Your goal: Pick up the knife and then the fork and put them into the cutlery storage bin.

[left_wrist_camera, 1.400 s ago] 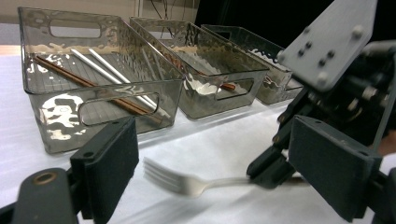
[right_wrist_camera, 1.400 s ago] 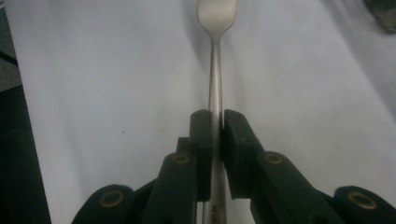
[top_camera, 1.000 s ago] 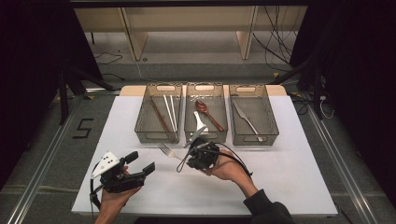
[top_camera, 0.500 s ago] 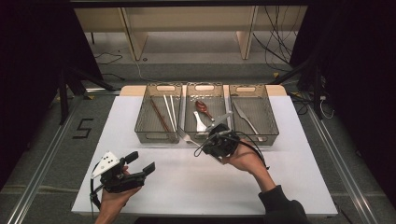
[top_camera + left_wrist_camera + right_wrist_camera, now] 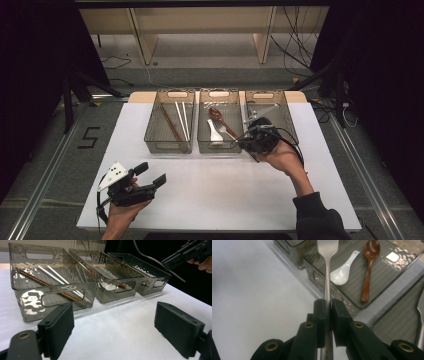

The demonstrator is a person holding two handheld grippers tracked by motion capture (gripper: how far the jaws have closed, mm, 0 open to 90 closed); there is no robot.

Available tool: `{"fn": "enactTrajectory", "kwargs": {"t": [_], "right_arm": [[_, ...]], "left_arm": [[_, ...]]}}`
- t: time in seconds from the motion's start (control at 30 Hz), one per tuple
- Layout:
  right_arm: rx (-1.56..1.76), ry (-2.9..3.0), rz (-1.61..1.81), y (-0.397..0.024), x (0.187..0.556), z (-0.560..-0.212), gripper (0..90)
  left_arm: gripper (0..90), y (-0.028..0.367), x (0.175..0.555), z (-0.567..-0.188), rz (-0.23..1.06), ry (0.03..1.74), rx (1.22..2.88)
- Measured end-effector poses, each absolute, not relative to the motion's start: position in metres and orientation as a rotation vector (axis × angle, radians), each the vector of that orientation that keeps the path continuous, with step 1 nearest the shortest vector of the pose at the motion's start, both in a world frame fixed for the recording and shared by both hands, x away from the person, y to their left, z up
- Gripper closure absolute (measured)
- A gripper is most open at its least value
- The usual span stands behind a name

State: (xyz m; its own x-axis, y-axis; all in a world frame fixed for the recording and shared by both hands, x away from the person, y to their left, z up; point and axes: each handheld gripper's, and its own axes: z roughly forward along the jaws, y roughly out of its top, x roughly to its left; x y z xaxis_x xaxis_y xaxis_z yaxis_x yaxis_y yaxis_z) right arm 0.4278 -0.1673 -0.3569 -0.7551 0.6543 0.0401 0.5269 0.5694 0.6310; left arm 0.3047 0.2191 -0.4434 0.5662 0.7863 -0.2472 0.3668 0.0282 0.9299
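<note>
My right gripper (image 5: pixel 248 141) is shut on the handle of a silver fork (image 5: pixel 327 277) and hangs above the front rim of the middle tray (image 5: pixel 218 147). In the right gripper view the fork's handle runs up out of the pressed pads (image 5: pixel 322 312), over that tray. A white ceramic spoon (image 5: pixel 342 272) and a brown wooden spoon (image 5: pixel 368 270) lie in it. My left gripper (image 5: pixel 151 173) rests near the table's front left, open, with nothing between its pads (image 5: pixel 57 327).
Three clear grey trays stand in a row at the back of the white table (image 5: pixel 220 190). The left tray (image 5: pixel 167 145) holds brown and white chopsticks (image 5: pixel 182 120). The right tray (image 5: pixel 287 120) holds a silver utensil (image 5: pixel 260 110).
My right gripper has carried the fork up and to the right, from the table's middle to above the front of the trays. The left gripper has stayed put.
</note>
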Motion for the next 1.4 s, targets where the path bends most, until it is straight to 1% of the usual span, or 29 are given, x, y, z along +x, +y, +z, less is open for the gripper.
{"fn": "enactTrajectory", "kwargs": {"t": [0.5,0.77,1.4], "right_arm": [[1.148,2.498,0.948,-0.204,0.450,-0.349,83.2],[1.265,2.431,0.896,-0.225,0.471,-0.353,83.2],[1.428,2.341,0.815,-0.243,0.501,-0.371,83.1]], "left_arm": [[15.6,0.219,0.305,-0.443,0.427,1.003,1.574],[15.6,0.219,0.305,-0.443,0.426,1.003,1.574],[15.6,0.219,0.305,-0.444,0.423,1.003,1.573]]}}
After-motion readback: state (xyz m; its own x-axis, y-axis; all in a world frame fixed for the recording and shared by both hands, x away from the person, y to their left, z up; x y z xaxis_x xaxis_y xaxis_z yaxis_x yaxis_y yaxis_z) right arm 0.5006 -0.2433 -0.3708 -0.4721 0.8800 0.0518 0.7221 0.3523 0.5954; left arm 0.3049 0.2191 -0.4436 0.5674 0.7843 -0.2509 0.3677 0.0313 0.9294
